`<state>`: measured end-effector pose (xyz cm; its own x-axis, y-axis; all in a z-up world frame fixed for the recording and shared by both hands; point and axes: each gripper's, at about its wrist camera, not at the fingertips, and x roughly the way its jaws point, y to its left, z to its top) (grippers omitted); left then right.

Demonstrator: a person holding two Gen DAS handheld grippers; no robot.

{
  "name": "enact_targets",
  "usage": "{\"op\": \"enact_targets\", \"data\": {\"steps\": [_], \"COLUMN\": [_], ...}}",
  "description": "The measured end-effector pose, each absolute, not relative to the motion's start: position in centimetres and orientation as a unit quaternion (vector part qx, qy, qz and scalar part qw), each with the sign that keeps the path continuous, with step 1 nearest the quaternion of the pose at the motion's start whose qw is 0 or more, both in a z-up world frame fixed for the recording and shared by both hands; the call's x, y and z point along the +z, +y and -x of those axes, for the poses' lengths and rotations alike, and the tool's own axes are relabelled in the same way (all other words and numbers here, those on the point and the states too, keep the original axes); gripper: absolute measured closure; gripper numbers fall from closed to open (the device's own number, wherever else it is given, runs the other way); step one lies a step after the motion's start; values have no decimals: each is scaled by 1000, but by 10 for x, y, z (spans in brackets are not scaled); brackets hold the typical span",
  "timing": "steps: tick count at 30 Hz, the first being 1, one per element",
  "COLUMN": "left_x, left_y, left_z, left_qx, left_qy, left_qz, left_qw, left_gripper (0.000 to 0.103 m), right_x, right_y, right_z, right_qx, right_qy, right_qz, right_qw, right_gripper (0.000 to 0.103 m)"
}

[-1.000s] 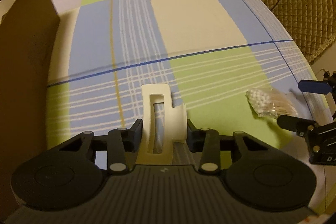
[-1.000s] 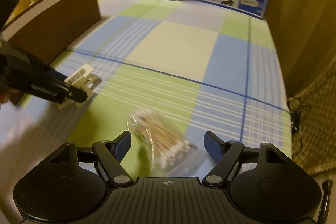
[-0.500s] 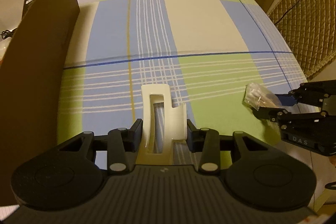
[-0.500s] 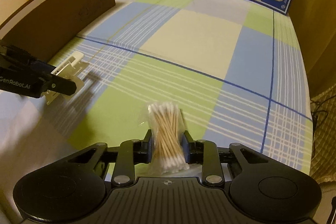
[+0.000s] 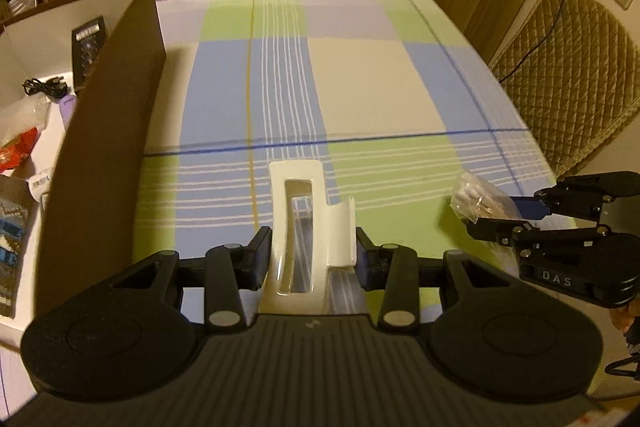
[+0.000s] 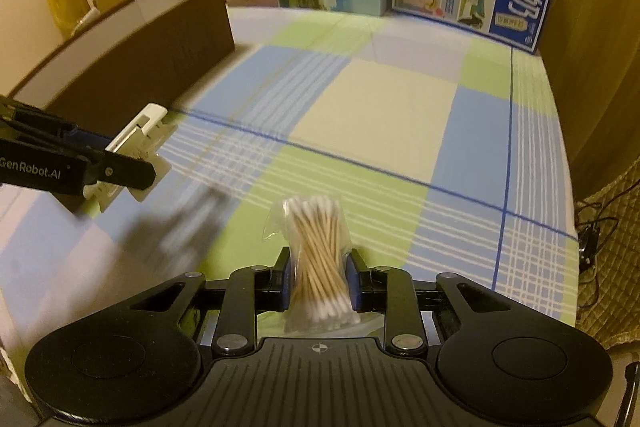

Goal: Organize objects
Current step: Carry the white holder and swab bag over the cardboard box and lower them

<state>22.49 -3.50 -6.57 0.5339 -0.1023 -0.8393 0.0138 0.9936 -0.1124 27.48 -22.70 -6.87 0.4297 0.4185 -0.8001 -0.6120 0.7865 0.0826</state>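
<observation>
Left hand-held gripper [image 5: 310,259]: I clamp the white clip [image 5: 308,227], raised off the tabletop [image 5: 360,87].
Right hand-held gripper [image 6: 318,279]: clamped on cotton swab bag [image 6: 318,247].
Advice: I carry both over the box [image 5: 100,147] wall before releasing.

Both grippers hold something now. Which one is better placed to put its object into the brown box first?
Probably the left. The left gripper, shut on the white clip, is right beside the brown box. The right gripper, holding the cotton swab bag, is farther from it.
</observation>
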Motion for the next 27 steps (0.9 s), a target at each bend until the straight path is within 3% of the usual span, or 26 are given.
{"op": "enact_targets", "data": {"steps": [12,27], "left_x": [-11,27], "left_y": [8,127], "left_z": [-186,-135], "left_qx": [-12,69], "left_qy": [427,388], "left_qz": [69,94], "left_qw": [902,914], "left_gripper": [67,67], "right_x": [-18,17], "right_y": [-179,-53], "right_z": [-250,-231], "right_qx": [352,439], "right_qy": [398,380], "right_qz": [70,20], "right_qw": [844,814], "right_gripper": [79,79]}}
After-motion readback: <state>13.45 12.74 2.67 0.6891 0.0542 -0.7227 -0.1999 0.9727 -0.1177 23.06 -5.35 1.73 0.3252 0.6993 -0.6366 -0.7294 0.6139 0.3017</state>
